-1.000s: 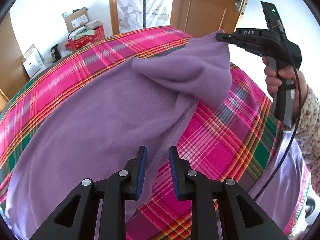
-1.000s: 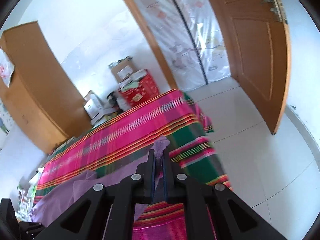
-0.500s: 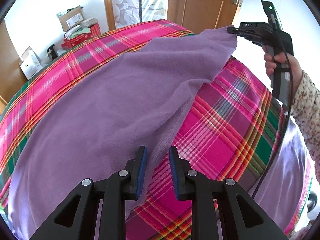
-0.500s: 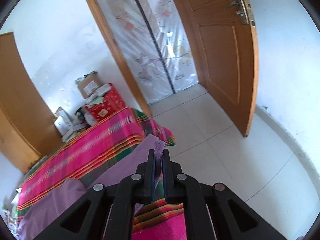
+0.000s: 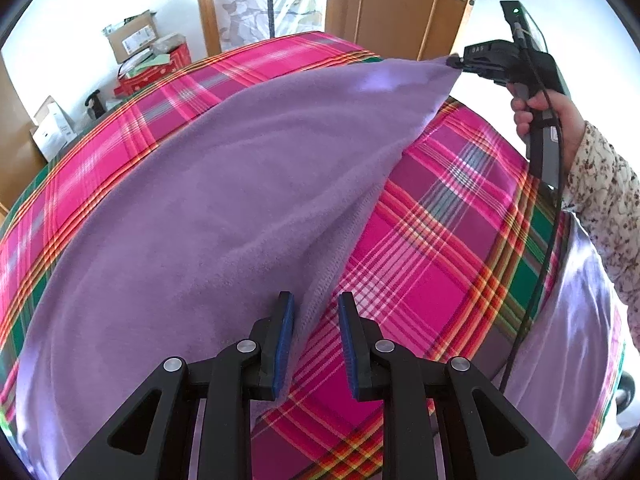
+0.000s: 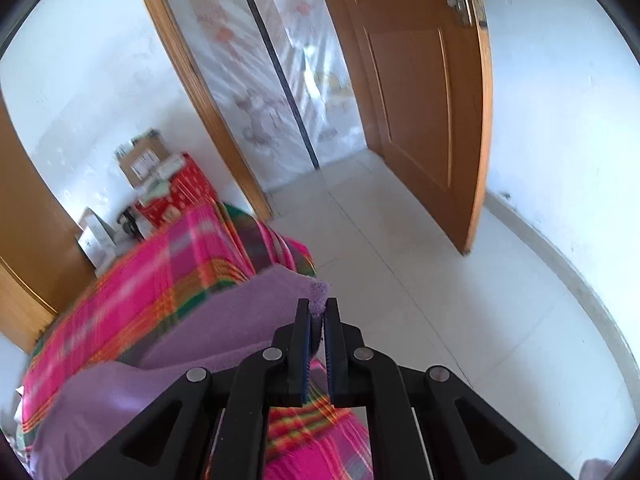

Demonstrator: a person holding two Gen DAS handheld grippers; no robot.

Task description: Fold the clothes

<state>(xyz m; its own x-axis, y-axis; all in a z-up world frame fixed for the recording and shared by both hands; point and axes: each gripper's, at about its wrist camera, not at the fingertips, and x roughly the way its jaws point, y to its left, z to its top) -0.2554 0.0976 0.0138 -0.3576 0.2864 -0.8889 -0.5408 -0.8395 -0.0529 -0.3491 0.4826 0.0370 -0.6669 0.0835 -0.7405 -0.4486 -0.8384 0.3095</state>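
A purple fleece garment [image 5: 224, 208] lies spread over a pink plaid bedcover [image 5: 448, 240]. My right gripper [image 6: 318, 307] is shut on one corner of the purple garment [image 6: 224, 320] and holds it raised and taut; that gripper also shows in the left wrist view [image 5: 456, 62] at the upper right. My left gripper [image 5: 314, 306] is open, low over the garment's near hem, and the hem runs between its fingers.
The bedcover also shows in the right wrist view [image 6: 168, 280]. An open wooden door [image 6: 432, 92] and a curtained doorway [image 6: 280, 80] stand beyond the bed. Cardboard boxes [image 5: 132, 36] and a red box [image 5: 160, 66] sit on the floor at the far left. Another purple cloth [image 5: 568, 340] hangs at the bed's right edge.
My right gripper has pulled the garment's corner up and to the right, so the folded flap has opened out and stretched flat. My left gripper has stayed open at the hem.
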